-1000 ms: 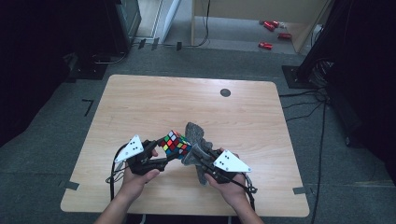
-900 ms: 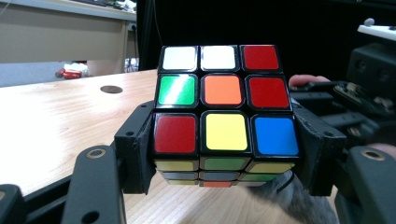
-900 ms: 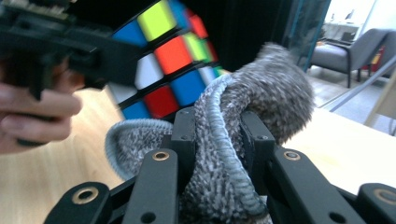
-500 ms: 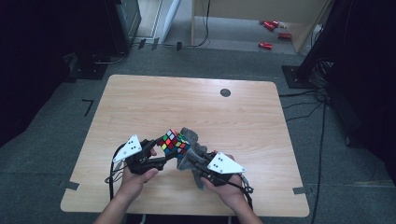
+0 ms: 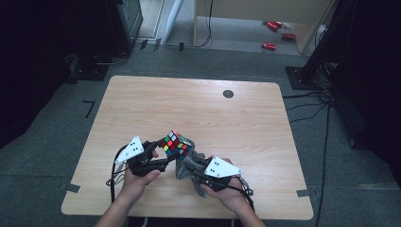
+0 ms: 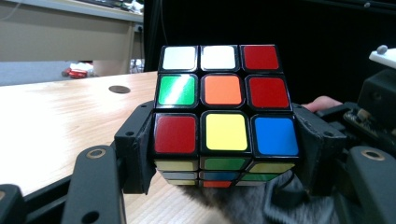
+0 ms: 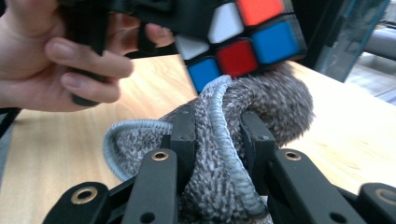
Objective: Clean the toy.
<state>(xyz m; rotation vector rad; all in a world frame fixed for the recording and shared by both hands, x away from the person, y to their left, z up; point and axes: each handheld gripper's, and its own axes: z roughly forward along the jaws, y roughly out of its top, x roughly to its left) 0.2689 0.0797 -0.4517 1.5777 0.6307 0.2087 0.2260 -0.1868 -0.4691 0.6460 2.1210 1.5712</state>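
Rubik's cube clamped between left gripper jaws above wooden table, right gripper jaws pinched on grey cloth touching cube's underside

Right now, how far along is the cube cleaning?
Both pick-ups look done: the left gripper clamps the puzzle cube between its fingers, and the right gripper pinches the grey cloth. In hand: the cloth presses against the cube's underside, above the table. How many faces remain to wipe can't be told.
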